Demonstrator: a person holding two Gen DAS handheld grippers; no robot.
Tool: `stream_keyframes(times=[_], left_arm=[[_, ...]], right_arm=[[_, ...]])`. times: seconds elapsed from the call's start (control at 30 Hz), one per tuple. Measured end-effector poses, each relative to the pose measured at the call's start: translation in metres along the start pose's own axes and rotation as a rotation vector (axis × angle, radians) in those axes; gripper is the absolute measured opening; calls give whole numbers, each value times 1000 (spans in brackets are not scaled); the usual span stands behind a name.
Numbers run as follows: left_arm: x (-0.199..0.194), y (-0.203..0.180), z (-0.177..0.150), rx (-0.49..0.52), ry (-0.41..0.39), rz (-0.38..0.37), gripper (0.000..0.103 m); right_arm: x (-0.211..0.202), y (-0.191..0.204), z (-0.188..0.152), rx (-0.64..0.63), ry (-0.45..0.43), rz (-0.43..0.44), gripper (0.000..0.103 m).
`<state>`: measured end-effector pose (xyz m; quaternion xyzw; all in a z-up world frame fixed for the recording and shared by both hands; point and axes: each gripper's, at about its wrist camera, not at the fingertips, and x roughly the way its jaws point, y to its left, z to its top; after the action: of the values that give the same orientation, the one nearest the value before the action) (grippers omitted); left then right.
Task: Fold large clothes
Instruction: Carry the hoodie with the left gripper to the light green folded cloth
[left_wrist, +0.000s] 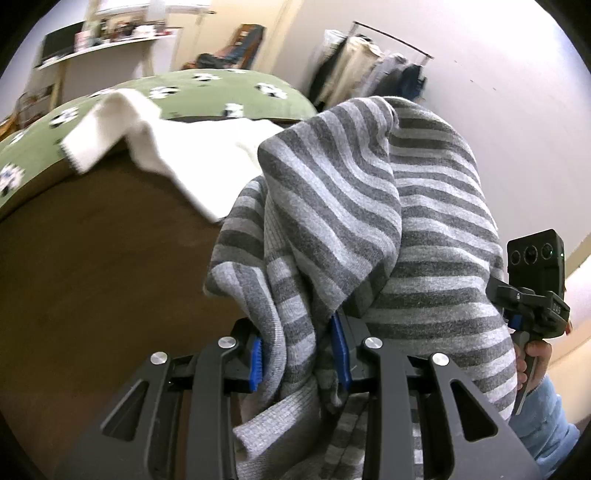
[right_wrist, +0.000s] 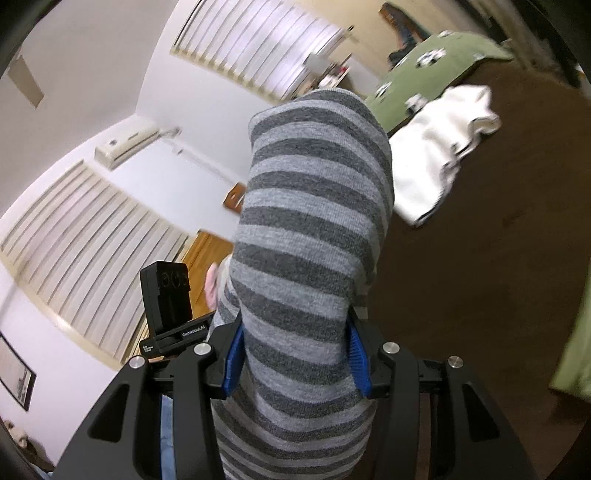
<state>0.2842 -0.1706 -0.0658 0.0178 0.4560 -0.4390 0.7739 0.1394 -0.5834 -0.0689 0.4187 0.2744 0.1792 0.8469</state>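
Above the brown bed (left_wrist: 92, 277), both hand-held grippers (left_wrist: 301, 354) (right_wrist: 295, 360) pinched the striped sweater (left_wrist: 351, 203), lifted and unfolded; folding seemingly hadn't begun.

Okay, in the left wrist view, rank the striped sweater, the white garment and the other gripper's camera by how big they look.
1. striped sweater, though it hangs right at the lens, so nearness inflates it.
2. white garment, lying farther back.
3. black camera module on the right gripper, clearly smallest.

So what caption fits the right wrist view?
Right claw clamps a grey striped sweater lifted above the brown bed.
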Motion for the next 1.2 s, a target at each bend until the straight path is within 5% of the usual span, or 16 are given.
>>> stream_keyframes(times=[0.3, 0.73, 0.97, 1.2], left_arm=[[87, -95, 38, 97, 72, -101, 32], [230, -231, 55, 258, 235, -133, 32], [291, -280, 53, 310, 298, -134, 30], [334, -288, 43, 359, 347, -82, 32]], right_arm=[[-101, -58, 13, 61, -100, -82, 47], [-225, -160, 13, 176, -148, -253, 47], [-262, -215, 8, 263, -161, -277, 48], [-267, -282, -9, 363, -149, -260, 53]])
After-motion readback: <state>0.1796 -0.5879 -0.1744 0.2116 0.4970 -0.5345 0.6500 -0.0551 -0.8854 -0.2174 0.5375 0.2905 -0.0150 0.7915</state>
